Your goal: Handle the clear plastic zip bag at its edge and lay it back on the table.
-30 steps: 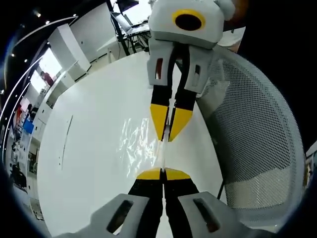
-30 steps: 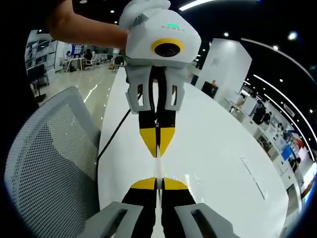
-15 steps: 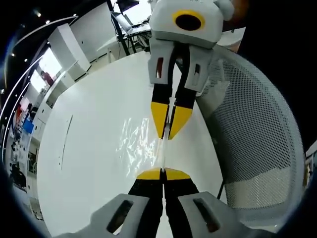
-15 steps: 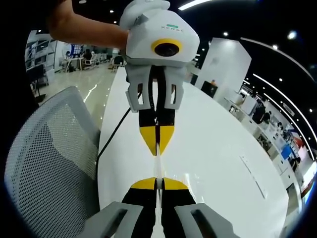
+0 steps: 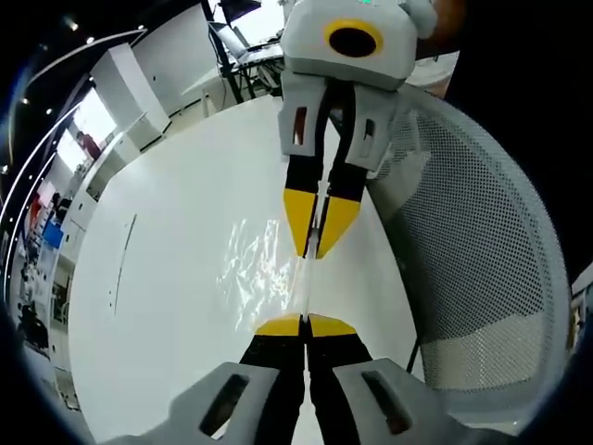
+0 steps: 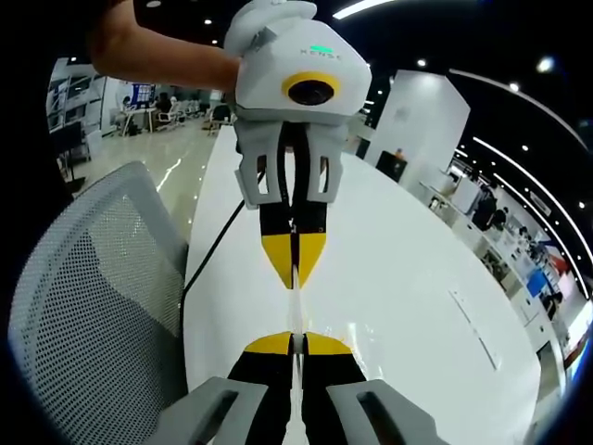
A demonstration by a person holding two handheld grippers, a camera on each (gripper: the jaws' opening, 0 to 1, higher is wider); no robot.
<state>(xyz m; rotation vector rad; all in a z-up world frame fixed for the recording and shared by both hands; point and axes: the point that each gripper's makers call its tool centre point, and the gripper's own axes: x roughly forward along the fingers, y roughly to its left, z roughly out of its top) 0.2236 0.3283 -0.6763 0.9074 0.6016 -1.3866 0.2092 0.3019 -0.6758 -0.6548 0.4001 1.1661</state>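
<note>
Big white bench (image 5: 176, 278) underneath, mesh chair (image 5: 482, 278) beside it. The bag (image 5: 264, 269) is up off the bench, stretched between the left gripper (image 5: 305, 324) and right gripper (image 6: 294, 341), both fingers clamped tight on its edge. Gripping's done; laying it down looks left.

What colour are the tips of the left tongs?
Yellow, on black jaws; the left tongs show best in the left gripper view.
</note>
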